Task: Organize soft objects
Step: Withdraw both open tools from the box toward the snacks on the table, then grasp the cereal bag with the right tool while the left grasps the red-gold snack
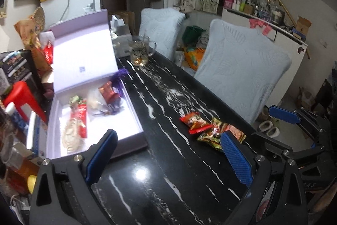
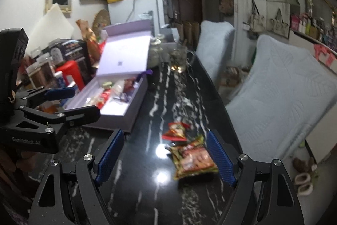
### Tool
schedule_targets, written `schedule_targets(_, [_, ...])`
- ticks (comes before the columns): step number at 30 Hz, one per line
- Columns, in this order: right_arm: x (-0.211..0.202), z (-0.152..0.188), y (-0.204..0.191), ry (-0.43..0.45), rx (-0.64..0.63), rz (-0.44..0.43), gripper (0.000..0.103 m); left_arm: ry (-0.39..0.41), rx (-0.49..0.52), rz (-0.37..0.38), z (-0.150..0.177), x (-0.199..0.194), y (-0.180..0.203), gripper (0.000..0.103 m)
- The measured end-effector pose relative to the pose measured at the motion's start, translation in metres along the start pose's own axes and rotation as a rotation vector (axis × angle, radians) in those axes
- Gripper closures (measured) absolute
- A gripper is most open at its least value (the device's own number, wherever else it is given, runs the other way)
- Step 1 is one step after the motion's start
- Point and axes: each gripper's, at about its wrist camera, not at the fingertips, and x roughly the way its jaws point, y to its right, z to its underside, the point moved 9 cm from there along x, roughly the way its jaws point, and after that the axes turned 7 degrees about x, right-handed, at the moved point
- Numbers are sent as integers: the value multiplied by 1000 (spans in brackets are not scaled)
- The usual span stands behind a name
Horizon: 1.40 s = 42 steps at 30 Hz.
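**Two snack packets left on the desk, both tools empty**

The right tool (image 2: 164, 159) hangs nearest, its jaws wide apart and holding nothing, with the green-and-orange snack packet (image 2: 192, 158) lying flat on the black marbled desk (image 2: 134, 161) just inside its right finger. The left tool (image 1: 168, 155) is likewise spread and empty. Just beyond lies a smaller red packet (image 2: 175, 131), touching or nearly touching the first, near the desk's right edge. Farther off, toward the left edge, the open lilac box (image 1: 134, 117) already holds similar wrappers. The packets look light, crinkly and slick; I would pinch a sealed end or the middle gently, since contents may crush.
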Motion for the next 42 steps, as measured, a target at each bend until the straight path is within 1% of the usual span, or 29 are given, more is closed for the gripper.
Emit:
schedule_targets(11, [21,30,45,-93,60,52,21,-97,-8,67,19,46,24,3])
schedule_targets(16, [39,43,59,-142,80,58,21,-154,-13,76,30,68,28,3])
schedule_targets(20, [61,52,69,-196,84,59,21,-191,-30,90,38,84,25,3])
schedule_targets(23, [75,54,72,-221,79,50,21,-198,-49,84,38,91,21,3])
schedule_targets(27, [93,51,73,-247,66,15,21,-197,-70,54,34,97,13,3])
schedule_targets(33, [113,56,63,-295,-5,-36,21,-206,-82,25,28,108,10,3])
schedule_targets(37, [119,61,66,-316,-16,-34,22,-207,-71,8,22,116,14,3])
schedule_targets(38, [120,62,68,-322,-10,-42,24,-205,-67,6,20,118,16,3])
schedule_targets(39, [119,64,69,-330,5,-59,30,-207,-66,8,18,121,18,3])
schedule_targets(40, [117,65,70,-332,17,-73,32,-210,-66,11,18,123,20,3])
schedule_targets(42, [113,67,74,-324,29,-79,44,-216,-62,17,14,130,26,3])
